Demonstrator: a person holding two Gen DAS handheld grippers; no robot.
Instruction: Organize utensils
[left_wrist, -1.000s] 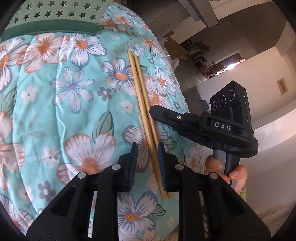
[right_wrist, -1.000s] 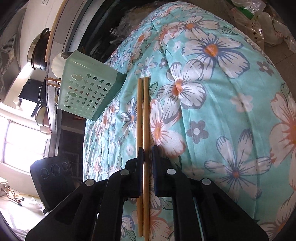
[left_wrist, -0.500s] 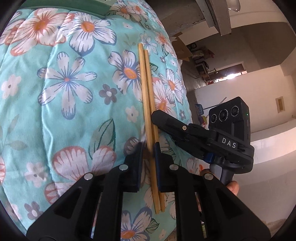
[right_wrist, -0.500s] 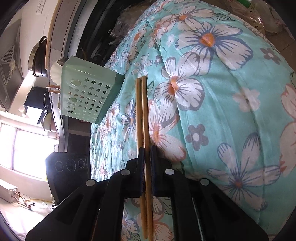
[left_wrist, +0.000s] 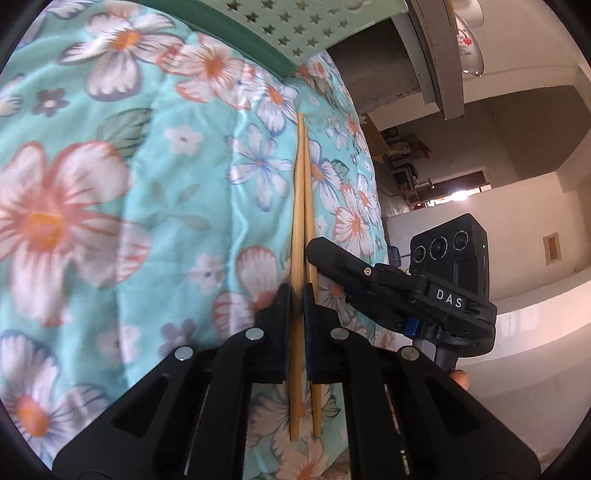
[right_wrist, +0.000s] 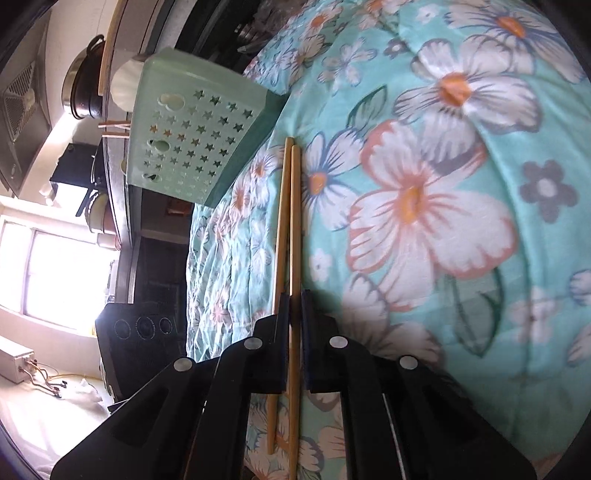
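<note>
The quilt (left_wrist: 110, 221) covers the work surface; the green basket (right_wrist: 195, 125) stands at its far edge, ahead of both grippers. The chopsticks (left_wrist: 303, 206) lie side by side, and whether they rest on the quilt or are lifted just clear of it cannot be told.

Key relation: the chopsticks' long axis runs straight forward from each gripper, tips pointing toward the basket. The basket is beyond the tips, near but not touching them.

Left gripper (left_wrist: 295, 295): fingers narrowed on one chopstick (left_wrist: 297, 332), the left of the pair in its view; the other chopstick (left_wrist: 314, 387) passes just outside its right finger.

Right gripper (right_wrist: 293, 299): fingers narrowed on one chopstick (right_wrist: 294, 221), the right of the pair in its view; the other lies outside its left finger. In the left view, the right gripper (left_wrist: 314, 254) enters from the right, its tip at the sticks.

Both grippers are about equally near the basket. Judgement: the next move is a forward carry along the stick axis into the basket.
</note>
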